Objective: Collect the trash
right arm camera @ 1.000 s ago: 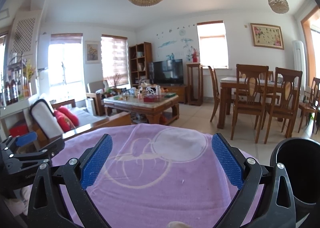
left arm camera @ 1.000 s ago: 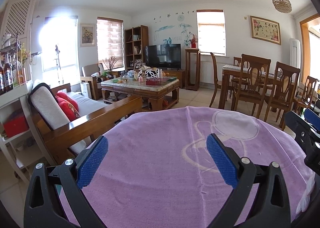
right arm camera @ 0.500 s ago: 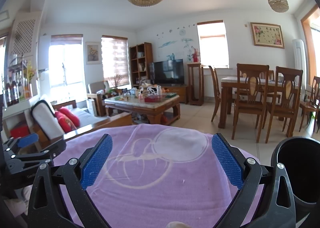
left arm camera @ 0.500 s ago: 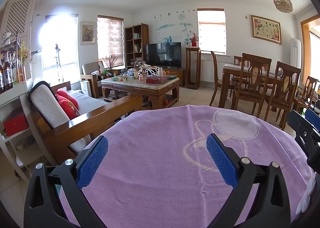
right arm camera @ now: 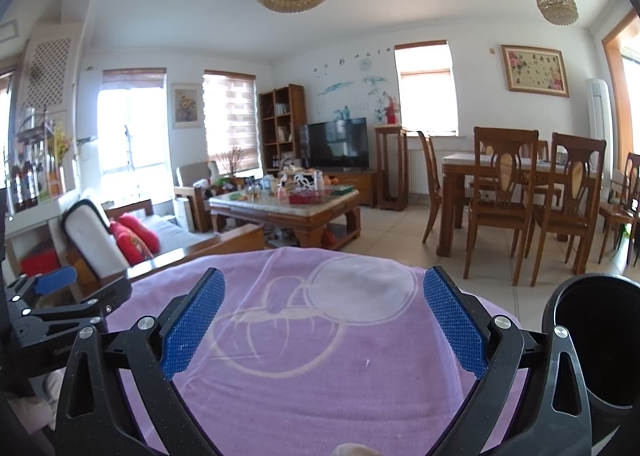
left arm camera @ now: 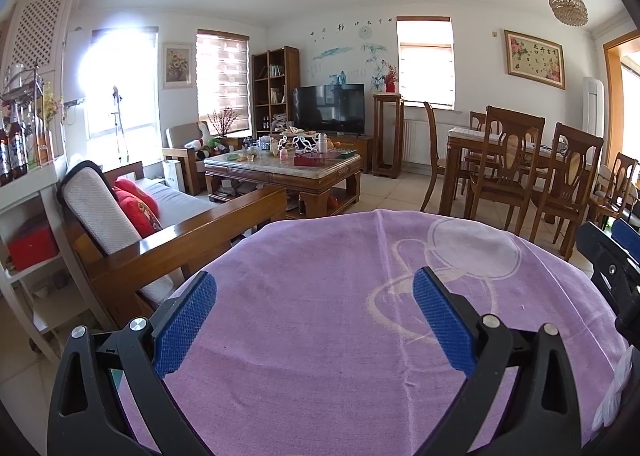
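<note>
The desk [left arm camera: 320, 356] is round-edged and fully draped in a purple cloth [right arm camera: 320, 376] printed with a pale cartoon outline [right arm camera: 360, 292]. A crumpled white scrap [left arm camera: 616, 388] lies at its right edge; a black bin [right arm camera: 600, 340] stands just beside it.

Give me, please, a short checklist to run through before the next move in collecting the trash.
1. Left gripper open and holding nothing: ok.
2. Right gripper open and holding nothing: ok.
3. Black bin within view at the right, mouth open: ok.
4. Trash located on the purple cloth: cannot tell; only a pale object shows at the bottom edge.
5. White crumpled item at the cloth's right edge is trash: cannot tell.
</note>
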A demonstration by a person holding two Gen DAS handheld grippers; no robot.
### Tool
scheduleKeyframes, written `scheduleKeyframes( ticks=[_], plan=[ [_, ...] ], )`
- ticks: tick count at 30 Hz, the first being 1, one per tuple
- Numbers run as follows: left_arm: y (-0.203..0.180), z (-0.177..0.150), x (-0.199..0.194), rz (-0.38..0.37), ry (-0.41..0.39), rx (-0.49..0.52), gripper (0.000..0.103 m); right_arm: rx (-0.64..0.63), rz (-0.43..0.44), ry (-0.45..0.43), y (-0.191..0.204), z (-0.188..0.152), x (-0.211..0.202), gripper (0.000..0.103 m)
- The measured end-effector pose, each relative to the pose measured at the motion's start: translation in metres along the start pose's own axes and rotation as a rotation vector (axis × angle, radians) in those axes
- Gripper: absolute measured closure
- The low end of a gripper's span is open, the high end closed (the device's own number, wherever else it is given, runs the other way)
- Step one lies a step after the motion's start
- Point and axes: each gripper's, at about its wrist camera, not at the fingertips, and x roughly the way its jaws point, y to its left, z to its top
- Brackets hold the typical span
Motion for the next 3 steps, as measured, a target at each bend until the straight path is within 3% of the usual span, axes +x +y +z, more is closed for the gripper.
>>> scheduleKeyframes(
  ticks=[3],
  plan=[
    [-0.0018,0.0013,-0.0002,0.001,0.000,0.001,0.005,0.000,0.000,0.000,0.0001,0.0003,0.0000,0.005]
  ],
)
